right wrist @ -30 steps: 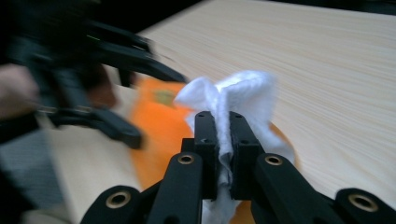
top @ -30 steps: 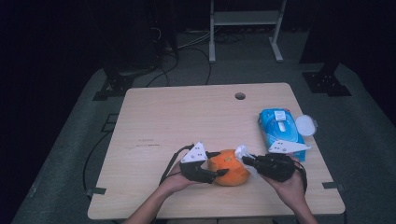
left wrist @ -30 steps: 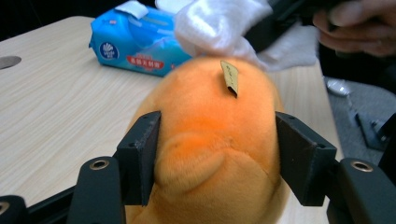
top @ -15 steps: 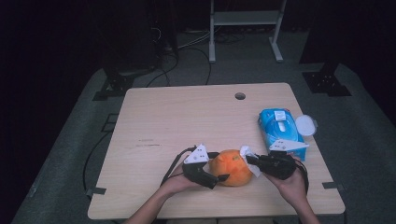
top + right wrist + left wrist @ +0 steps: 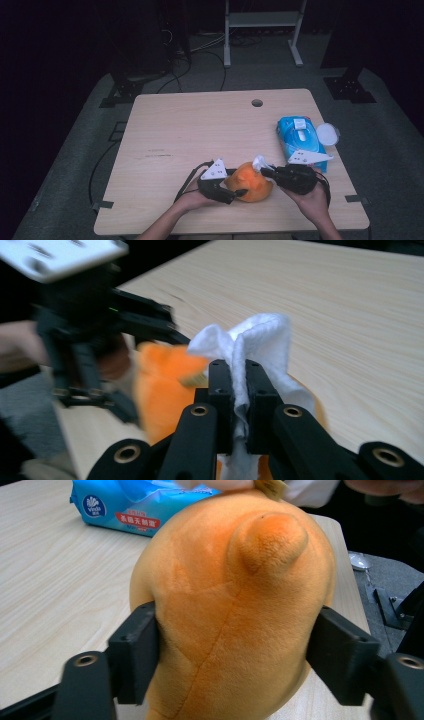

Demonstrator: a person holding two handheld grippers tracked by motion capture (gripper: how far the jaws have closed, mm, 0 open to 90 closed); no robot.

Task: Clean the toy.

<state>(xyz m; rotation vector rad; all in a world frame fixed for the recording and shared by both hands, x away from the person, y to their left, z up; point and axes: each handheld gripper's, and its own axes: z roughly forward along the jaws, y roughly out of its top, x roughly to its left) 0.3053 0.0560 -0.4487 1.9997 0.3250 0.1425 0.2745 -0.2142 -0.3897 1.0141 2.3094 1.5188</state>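
Note:
An orange plush toy (image 5: pixel 250 182) lies near the table's front edge. My left gripper (image 5: pixel 234 189) comes at it from the left. In the left gripper view its jaws have just been closing and now press both flanks of the plush toy (image 5: pixel 235 580). My right gripper (image 5: pixel 263 173) reaches in from the right, shut on a folded white wipe (image 5: pixel 259 161) that rests against the toy's top. In the right gripper view the white wipe (image 5: pixel 250 335) sticks up between the shut jaws, with the toy (image 5: pixel 160 385) and the left gripper (image 5: pixel 100 340) behind it.
A blue pack of wet wipes (image 5: pixel 300 137) lies at the table's right edge, with a white round lid (image 5: pixel 327 133) beside it. The wooden table (image 5: pixel 200 125) has a small hole (image 5: pixel 257 103) near its far edge. Dark floor, cables and stand legs surround it.
The left gripper has re-seated its jaws a little lower around the toy's left side. The right gripper with the wipe has stayed at the toy's top.

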